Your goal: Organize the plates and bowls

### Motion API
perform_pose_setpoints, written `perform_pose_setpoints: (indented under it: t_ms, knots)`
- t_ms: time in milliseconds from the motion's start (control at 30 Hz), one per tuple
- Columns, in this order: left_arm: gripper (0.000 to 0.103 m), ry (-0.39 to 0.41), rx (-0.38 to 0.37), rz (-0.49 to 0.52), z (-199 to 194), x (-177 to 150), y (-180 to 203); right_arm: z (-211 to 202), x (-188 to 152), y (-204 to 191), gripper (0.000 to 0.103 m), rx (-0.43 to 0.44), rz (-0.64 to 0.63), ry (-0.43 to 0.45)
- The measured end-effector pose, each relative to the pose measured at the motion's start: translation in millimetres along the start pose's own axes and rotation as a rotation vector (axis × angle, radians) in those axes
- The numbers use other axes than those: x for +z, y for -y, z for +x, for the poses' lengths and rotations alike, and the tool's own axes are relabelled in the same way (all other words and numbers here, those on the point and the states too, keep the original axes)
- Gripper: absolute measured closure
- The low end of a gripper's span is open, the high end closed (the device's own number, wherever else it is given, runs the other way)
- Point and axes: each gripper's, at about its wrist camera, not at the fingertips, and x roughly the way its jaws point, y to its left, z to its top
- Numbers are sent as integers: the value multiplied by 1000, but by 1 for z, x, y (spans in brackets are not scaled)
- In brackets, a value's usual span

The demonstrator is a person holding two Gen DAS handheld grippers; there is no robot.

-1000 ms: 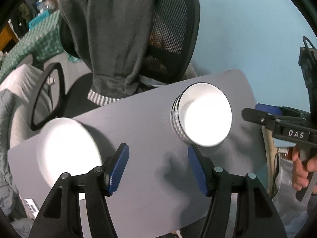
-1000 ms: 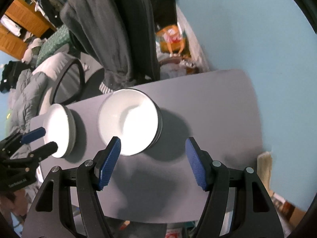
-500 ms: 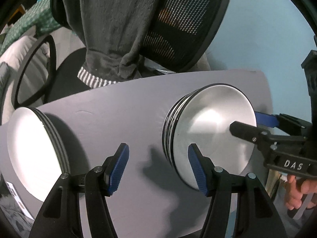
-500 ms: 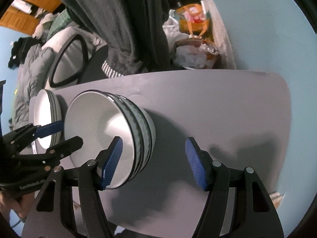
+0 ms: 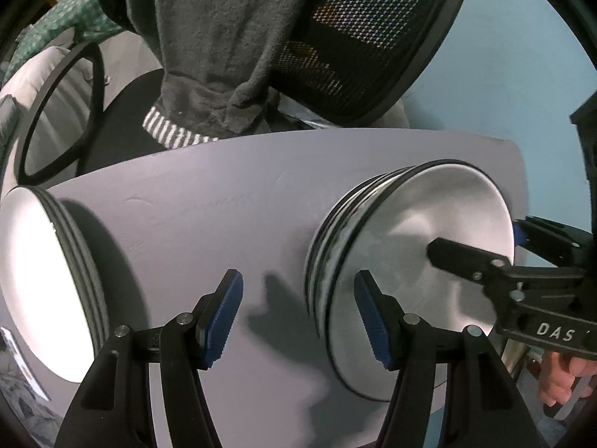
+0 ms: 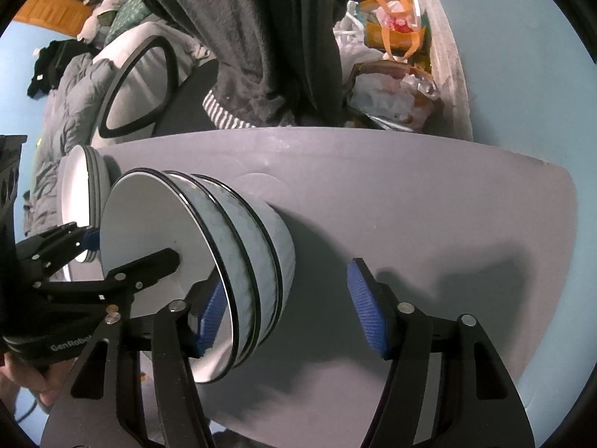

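Stack of 3 white ribbed bowls (image 6: 238,261) on grey surface (image 6: 410,205), right gripper (image 6: 287,310) jaws closing astride its rim, left gripper (image 5: 298,317) jaws released beside it, white plates (image 5: 41,280) far left.

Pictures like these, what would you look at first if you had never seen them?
Probably the stack of bowls, white with dark rims, on the grey table, with both grippers straddling its rim from opposite sides. The right gripper has its jaws closing around the near rim. Next, the stack of plates at the table's left end, and the dark sweater draped over a mesh chair behind.
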Motion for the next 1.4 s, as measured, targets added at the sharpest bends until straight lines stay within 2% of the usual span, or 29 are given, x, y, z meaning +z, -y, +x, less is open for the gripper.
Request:
perform_pose_setpoints:
  t_ms: [133, 200, 267, 333, 367, 400, 500, 667, 800, 1033, 1400]
  knots:
    - [41, 2, -24, 17, 2, 2, 1, 4, 3, -1, 47, 15, -17, -12]
    - [46, -1, -51, 14, 3, 3, 1, 6, 5, -1, 48, 28, -15, -20]
    - [56, -16, -85, 7, 3, 3, 1, 7, 6, -1, 49, 37, -14, -25]
    - [64, -24, -101, 12, 3, 3, 3, 8, 6, 0, 57, 63, -4, -32]
    - [69, -23, -105, 21, 2, 3, 5, 8, 6, 0, 64, 81, 6, -36]
    - [69, -19, -101, 31, 2, 2, 7, 9, 5, 0, 69, 102, 19, -43]
    - [70, -14, -86, 40, 0, 2, 10, 9, 4, -3, 69, 94, 16, -40]
    - [84, -20, -92, 35, -4, 2, 2, 8, 4, -11, 69, 51, 9, -42]
    - [84, -16, -94, 30, -7, -5, -7, 8, 2, -17, 73, 14, 18, -38]
    - [85, -28, -89, 2, -12, -33, -34, 19, -13, -39, 77, 17, 15, -62]
    - [85, -49, -55, -66, -23, -100, -93, 50, -43, -110, 78, 20, -36, -89]
